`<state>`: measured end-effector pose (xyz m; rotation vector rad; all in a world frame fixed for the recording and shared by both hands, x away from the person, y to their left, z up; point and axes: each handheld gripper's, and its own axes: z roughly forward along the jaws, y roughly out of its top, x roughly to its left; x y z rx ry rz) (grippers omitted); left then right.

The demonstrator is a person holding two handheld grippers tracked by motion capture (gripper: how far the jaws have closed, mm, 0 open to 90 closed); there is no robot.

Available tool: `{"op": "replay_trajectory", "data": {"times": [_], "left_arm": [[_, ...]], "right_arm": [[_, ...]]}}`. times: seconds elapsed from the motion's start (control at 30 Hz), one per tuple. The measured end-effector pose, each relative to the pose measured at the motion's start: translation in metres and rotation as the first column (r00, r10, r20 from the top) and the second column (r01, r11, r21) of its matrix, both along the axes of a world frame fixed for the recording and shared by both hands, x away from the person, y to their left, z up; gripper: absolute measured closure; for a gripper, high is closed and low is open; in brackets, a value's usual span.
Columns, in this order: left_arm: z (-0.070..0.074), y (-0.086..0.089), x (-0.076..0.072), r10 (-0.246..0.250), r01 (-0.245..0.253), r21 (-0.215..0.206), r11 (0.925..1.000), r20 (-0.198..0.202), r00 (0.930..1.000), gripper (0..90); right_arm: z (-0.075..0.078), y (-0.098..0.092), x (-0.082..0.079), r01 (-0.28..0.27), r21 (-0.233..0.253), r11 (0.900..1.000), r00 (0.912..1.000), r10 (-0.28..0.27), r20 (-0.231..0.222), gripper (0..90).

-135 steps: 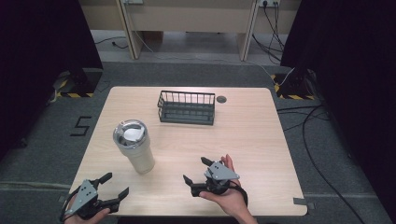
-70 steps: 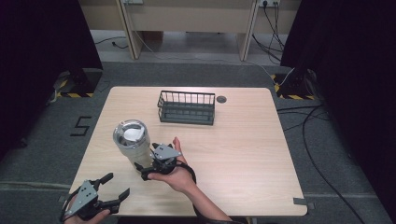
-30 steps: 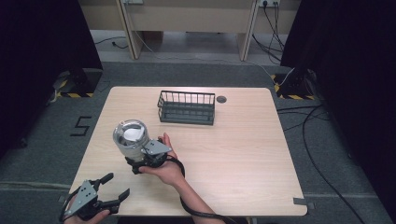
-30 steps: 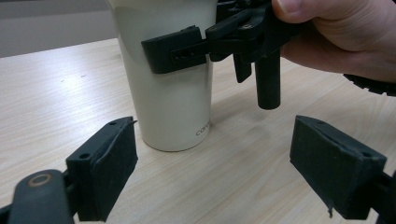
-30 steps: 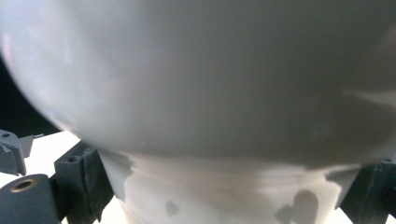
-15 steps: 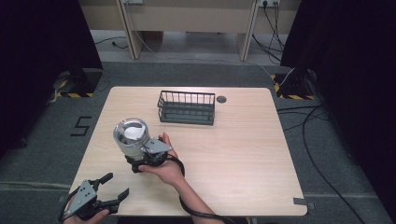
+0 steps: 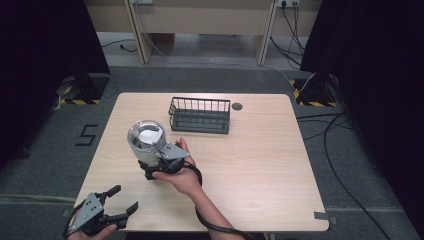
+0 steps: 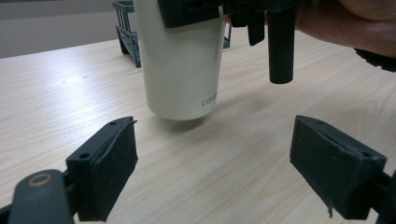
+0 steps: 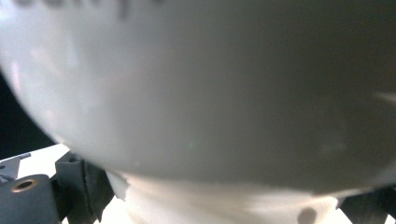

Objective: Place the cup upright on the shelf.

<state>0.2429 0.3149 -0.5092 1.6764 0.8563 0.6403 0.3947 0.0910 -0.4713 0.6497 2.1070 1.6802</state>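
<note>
A tall white tumbler (image 7: pixel 146 140) with a shiny metal rim hangs tilted just above the table's left half. My right gripper (image 7: pixel 152 167) is shut on its lower body. In the left gripper view the tumbler (image 8: pixel 182 60) floats a little off the wood, with its shadow beneath. Its curved white wall (image 9: pixel 196 84) sits right against the lens in the right gripper view, and one black pad (image 9: pixel 86 186) presses on it. My left gripper (image 7: pixel 125 198) rests open at the front left corner, its pads (image 8: pixel 105 172) wide apart and nothing between them.
A dark wire basket (image 7: pixel 200 115) stands at the back middle of the wooden table (image 7: pixel 260 165), and it also shows behind the tumbler as a basket (image 8: pixel 125 28). A small round grommet (image 7: pixel 237 106) lies to its right.
My right gripper crossed from the front right to the tumbler, closed on it and raised it slightly off the table, tilting it. The left gripper stayed where it was.
</note>
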Motion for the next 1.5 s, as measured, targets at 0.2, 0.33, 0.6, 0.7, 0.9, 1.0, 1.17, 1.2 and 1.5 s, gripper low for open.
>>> {"op": "replay_trajectory", "data": {"times": [0.2, 0.33, 0.6, 0.7, 0.9, 1.0, 1.17, 1.2, 1.5], "left_arm": [[0.0, 0.0, 0.0, 0.0, 0.0, 0.001, 1.0, -0.001, 1.0, 14.2], [0.0, 0.0, 0.0, 0.002, -0.002, -0.001, 1.0, -0.001, 1.0, 14.2], [0.0, 0.0, 0.0, 0.002, -0.002, -0.001, 1.0, 0.0, 1.0, 14.2], [0.0, 0.0, 0.0, 0.002, -0.002, -0.001, 1.0, -0.001, 1.0, 14.2], [0.0, 0.0, 0.0, 0.002, -0.002, -0.001, 1.0, -0.001, 1.0, 14.2], [0.0, 0.0, 0.0, 0.001, -0.001, -0.001, 1.0, -0.001, 1.0, 14.2], [0.0, 0.0, 0.0, 0.003, -0.003, -0.002, 1.0, -0.001, 1.0, 14.2], [0.0, 0.0, 0.0, 0.003, -0.003, -0.002, 1.0, -0.001, 1.0, 14.2], [0.0, 0.0, 0.0, 0.004, -0.004, -0.004, 1.0, -0.001, 1.0, 14.2]], "right_arm": [[0.003, -0.008, 0.003, 0.026, -0.01, 1.0, 0.9996, -0.027, -0.002, 10.0], [0.005, -0.013, 0.005, 0.046, -0.012, 0.999, 0.9989, -0.046, -0.005, 10.0], [0.01, -0.023, 0.009, 0.083, -0.006, 0.997, 0.9965, -0.083, -0.01, 10.1], [0.012, -0.027, 0.011, 0.096, -0.007, 0.995, 0.9954, -0.096, -0.005, 10.1], [0.014, -0.035, 0.013, 0.121, -0.012, 0.993, 0.9926, -0.121, -0.015, 10.0], [0.015, -0.038, 0.015, 0.134, -0.021, 0.991, 0.9909, -0.134, -0.009, 10.0], [0.016, -0.045, 0.017, 0.153, -0.015, 0.988, 0.988, -0.153, -0.017, 10.1], [0.016, -0.047, 0.018, 0.155, -0.015, 0.988, 0.9878, -0.155, -0.017, 10.1], [0.018, -0.059, 0.022, 0.188, -0.012, 0.982, 0.9819, -0.188, -0.021, 10.0]]}}
